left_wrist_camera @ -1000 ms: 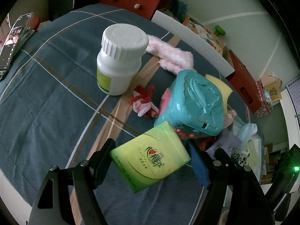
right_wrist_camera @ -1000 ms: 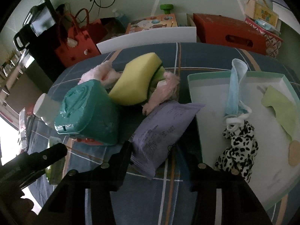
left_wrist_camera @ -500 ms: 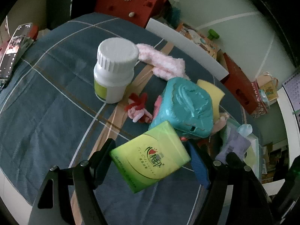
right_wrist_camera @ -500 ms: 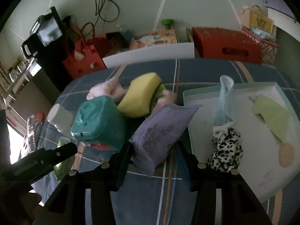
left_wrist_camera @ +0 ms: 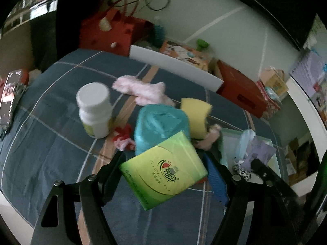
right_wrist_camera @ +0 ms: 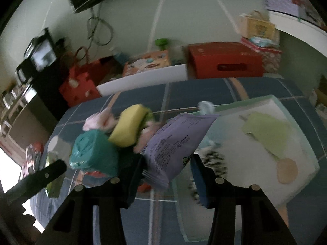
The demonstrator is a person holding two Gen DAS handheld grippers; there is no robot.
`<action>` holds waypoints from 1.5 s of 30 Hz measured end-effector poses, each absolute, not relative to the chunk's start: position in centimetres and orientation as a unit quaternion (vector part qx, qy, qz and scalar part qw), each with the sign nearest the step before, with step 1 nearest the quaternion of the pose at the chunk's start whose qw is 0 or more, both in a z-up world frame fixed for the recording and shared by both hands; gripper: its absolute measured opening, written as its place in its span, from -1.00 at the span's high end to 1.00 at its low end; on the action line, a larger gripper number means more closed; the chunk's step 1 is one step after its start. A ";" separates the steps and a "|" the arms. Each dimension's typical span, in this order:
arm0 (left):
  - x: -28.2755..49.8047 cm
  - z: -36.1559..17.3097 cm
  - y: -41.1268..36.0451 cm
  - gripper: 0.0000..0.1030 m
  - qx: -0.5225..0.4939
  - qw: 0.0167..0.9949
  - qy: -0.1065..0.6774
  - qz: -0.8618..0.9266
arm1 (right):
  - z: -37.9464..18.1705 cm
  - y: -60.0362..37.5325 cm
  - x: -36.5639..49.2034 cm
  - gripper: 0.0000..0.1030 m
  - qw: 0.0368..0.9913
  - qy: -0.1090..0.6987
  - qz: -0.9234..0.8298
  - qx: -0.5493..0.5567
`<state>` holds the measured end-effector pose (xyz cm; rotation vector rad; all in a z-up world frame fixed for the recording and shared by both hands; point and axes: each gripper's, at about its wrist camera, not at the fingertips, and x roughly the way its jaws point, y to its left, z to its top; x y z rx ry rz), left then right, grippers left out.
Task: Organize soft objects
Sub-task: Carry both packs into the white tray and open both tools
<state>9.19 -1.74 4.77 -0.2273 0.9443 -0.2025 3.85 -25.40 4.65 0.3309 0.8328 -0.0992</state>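
Left wrist view: the left hand-held gripper clamps a green tissue pack above the bench's near edge. The right hand-held gripper grips a purple packet beside the white tray. Both look mid-carry; next, each should be released inside the tray.

bottle left of pouch; sponge right
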 end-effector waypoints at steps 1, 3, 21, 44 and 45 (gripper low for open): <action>9.2 4.8 -2.2 -0.51 -0.104 0.880 0.453 -0.102 | 4.6 -26.3 3.7 0.02 0.899 0.402 -0.056 0.166; 9.1 4.8 -3.2 -0.51 -0.094 0.879 0.454 -0.112 | 4.7 -28.0 3.4 0.02 0.896 0.399 -0.079 0.176; 10.0 5.8 -16.4 -0.51 0.018 0.875 0.434 -0.216 | 3.4 -37.6 2.0 0.02 0.873 0.386 -0.187 0.231; 15.7 -2.1 -23.0 -0.51 0.032 0.857 0.451 -0.246 | 0.3 -41.0 2.5 0.02 0.853 0.401 -0.208 0.261; 15.7 -2.2 -23.1 -0.51 0.036 0.859 0.448 -0.245 | 0.3 -41.0 2.5 0.02 0.852 0.402 -0.208 0.262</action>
